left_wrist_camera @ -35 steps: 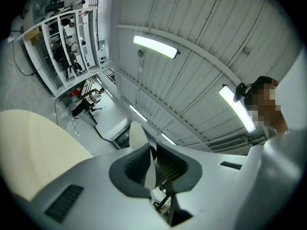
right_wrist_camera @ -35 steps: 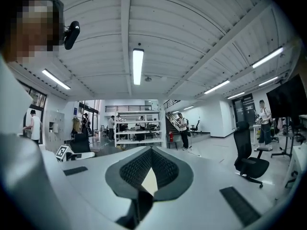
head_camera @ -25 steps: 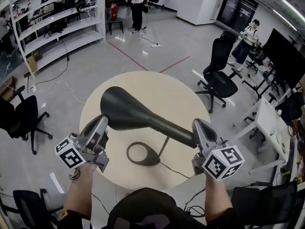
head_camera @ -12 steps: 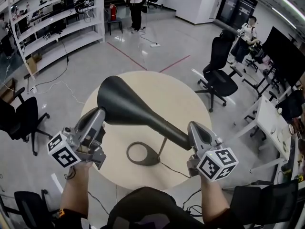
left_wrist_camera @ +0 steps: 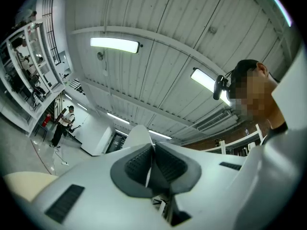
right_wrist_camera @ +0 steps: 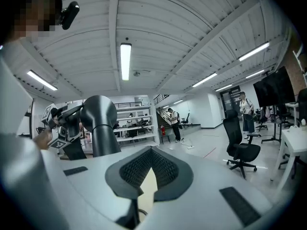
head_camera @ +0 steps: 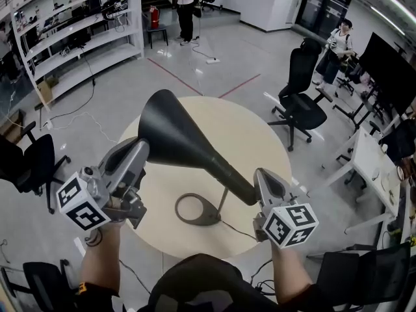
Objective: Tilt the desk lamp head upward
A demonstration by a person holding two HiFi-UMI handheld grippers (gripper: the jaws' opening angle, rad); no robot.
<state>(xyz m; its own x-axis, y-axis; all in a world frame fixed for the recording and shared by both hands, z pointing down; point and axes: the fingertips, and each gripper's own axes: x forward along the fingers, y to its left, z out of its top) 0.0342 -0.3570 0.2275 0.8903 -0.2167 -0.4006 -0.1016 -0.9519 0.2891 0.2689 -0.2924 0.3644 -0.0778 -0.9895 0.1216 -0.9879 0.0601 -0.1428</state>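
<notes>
The desk lamp head (head_camera: 188,148), a dark grey cone, is slanting across the middle of the head view above the round beige bench (head_camera: 260,142), its wide mouth lying up and to the left and its narrow end running down to the right. The lamp's ring-shaped base (head_camera: 211,216) is sitting flat on the bench beneath the head, with a thin stem (head_camera: 221,203) rising from it towards the narrow end and a dark cable (head_camera: 240,231) trailing off the base towards the near edge. The left hand-held gripper (head_camera: 138,147) is pointing upward at the lower left edge of the wide mouth; its tips are lying right against that edge, though contact cannot be confirmed. In the left gripper view its jaws are pressing together with only a hairline seam between the pads (left_wrist_camera: 163,162) and nothing is caught in them. The right hand-held gripper (head_camera: 263,174) is sitting just beside the narrow end of the lamp head, on its right. In the right gripper view its jaws are meeting at the tips and gripping nothing, and the lamp's dark neck (right_wrist_camera: 98,123) is standing to their left, outside them. A black office chair (head_camera: 299,106) is standing on the floor beyond the bench.
</notes>
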